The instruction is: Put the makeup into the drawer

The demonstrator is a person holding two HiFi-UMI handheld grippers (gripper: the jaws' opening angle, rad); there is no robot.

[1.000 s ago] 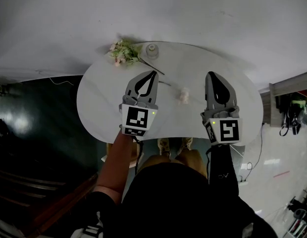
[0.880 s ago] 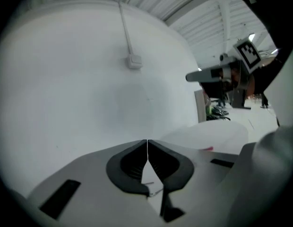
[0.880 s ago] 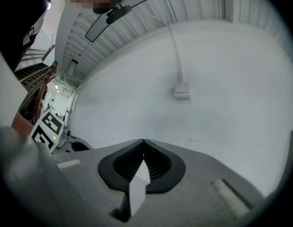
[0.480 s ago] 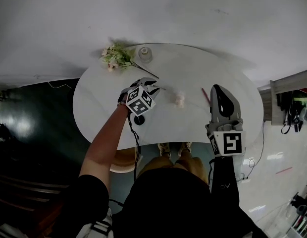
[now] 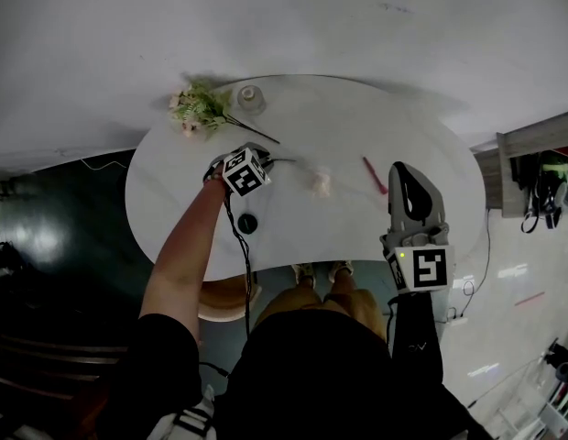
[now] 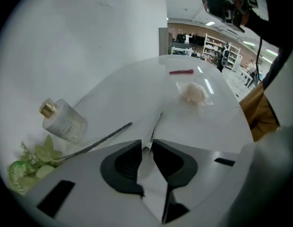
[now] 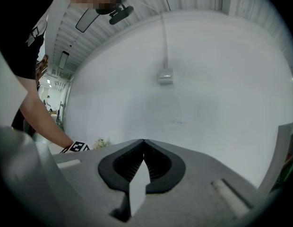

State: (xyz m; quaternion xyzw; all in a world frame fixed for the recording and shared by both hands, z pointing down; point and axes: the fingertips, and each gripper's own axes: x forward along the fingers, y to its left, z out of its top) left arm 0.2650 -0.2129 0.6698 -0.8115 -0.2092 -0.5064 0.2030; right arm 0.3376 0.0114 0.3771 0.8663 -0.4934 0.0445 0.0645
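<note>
Lying on the white oval table (image 5: 357, 117), a thin metal tool (image 6: 156, 126) is straddled at its near end by the left gripper (image 6: 147, 144), which is pointed steeply down at the tabletop left of centre. Its jaws have just been closing and are seen narrowly apart, with the tool's end between the tips; the pads are not seen to press on it. To the right of that tool a pink puff (image 5: 319, 182) in clear wrap is laid on the table. Further right a red stick (image 5: 375, 174) is found, well apart from both grippers. A black round thing (image 5: 247, 224) is set by the table's near edge, just beside the left forearm. At the far left a spray of flowers (image 5: 197, 108) is laid with its stem running towards the centre, and a clear bottle (image 5: 248, 96) with a gold cap is placed just beside it. The right gripper (image 5: 405, 167) is held about level over the near right edge, its jaws closed together with nothing between them.
</note>
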